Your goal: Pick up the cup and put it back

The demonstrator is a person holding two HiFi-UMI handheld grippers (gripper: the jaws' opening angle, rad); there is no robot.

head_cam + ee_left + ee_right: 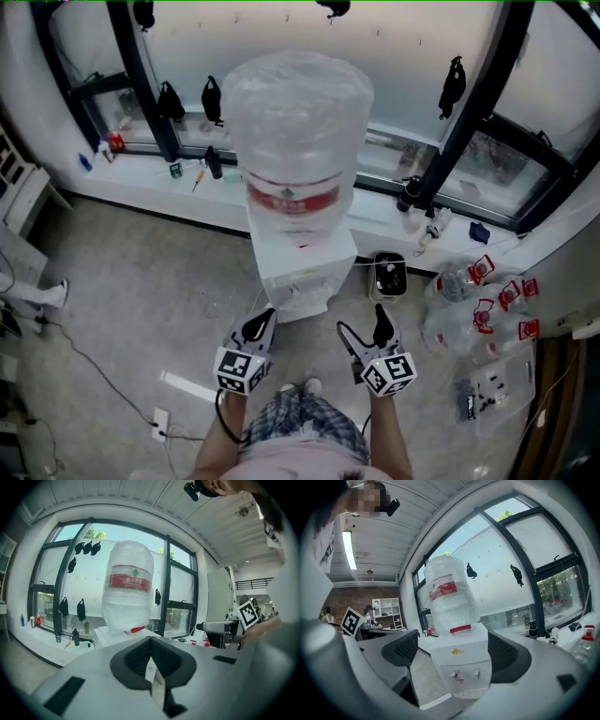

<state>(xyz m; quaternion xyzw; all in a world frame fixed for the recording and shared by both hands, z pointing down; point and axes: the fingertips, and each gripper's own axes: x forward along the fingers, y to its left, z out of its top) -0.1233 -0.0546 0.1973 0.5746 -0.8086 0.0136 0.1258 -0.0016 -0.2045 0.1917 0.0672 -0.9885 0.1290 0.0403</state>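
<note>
No cup shows in any view. A white water dispenser point(305, 267) with a big clear bottle point(295, 131) stands on the floor in front of me. My left gripper point(261, 323) points at the dispenser's lower left side. In the left gripper view its jaws point(152, 667) are together, with only a thin white sliver between the pads, and I cannot tell what that is. My right gripper point(364, 326) is just right of the dispenser. Its jaws point(454, 667) stand wide apart and empty, with the dispenser's two taps point(465, 672) seen between them.
A long windowsill point(141, 178) behind the dispenser holds small bottles and tools. Several empty water jugs point(478, 300) lie on the floor to the right. A small black and white appliance point(389, 274) sits beside the dispenser. A power strip point(159, 422) and cable lie at the lower left.
</note>
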